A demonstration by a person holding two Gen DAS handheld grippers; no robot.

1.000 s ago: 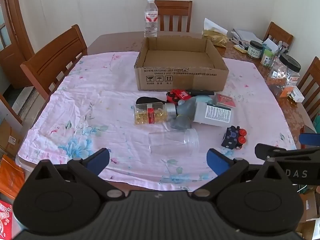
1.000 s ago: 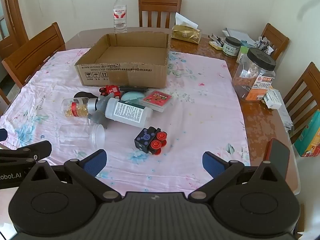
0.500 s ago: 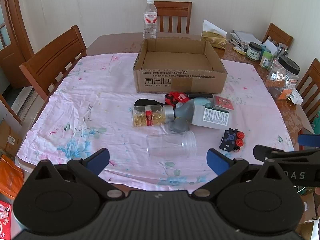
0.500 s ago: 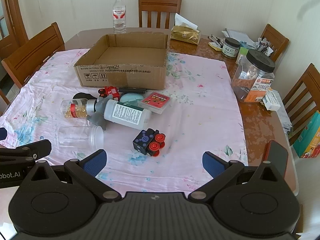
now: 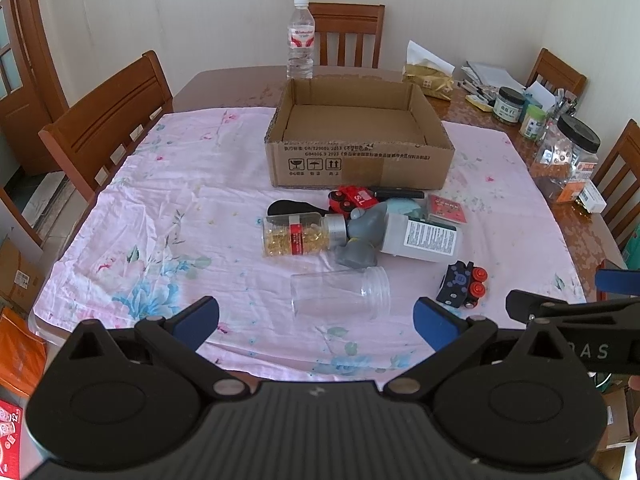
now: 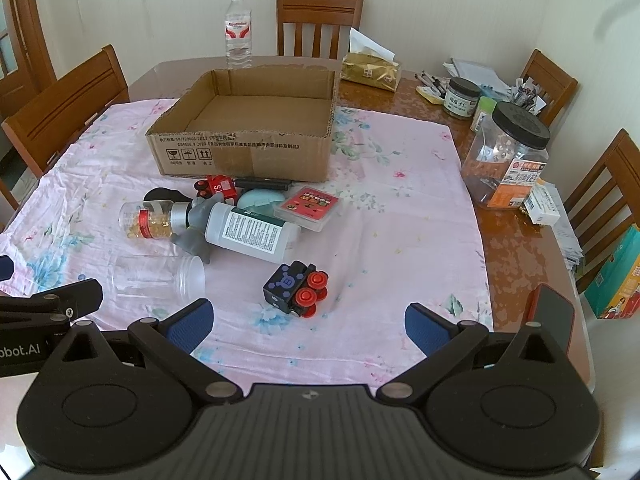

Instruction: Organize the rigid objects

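Cardboard, open-topped and holding nothing visible, the box (image 5: pixel 358 148) sits on the pink floral cloth (image 5: pixel 180 208) toward the far side of the wooden table (image 6: pixel 516 240); the rigid things lie in a loose heap just in front of it. A capsule bottle (image 5: pixel 298 235) lies on its side, cap touching a grey toy figure (image 5: pixel 362 236); a white labelled bottle (image 5: pixel 422 238) lies against that figure; a red toy car (image 5: pixel 354 199) and a black pen (image 5: pixel 398 193) lie just beside the box wall; a red card box (image 6: pixel 308 208) rests beside a pale blue case (image 6: pixel 260 200). Nearer, a clear plastic jar (image 5: pixel 340 294) lies on its side; a black toy block with red wheels (image 6: pixel 296 288) sits apart to its right. The left gripper (image 5: pixel 316 318) hangs over the near edge, fingers spread wide, grasping nothing; the right gripper (image 6: pixel 307 322) likewise is released and empty. A water bottle (image 5: pixel 301 40) stands behind the box; a black-lidded snack jar (image 6: pixel 506 158) stands on bare table at right; wooden chairs (image 5: pixel 108 120) ring the table.
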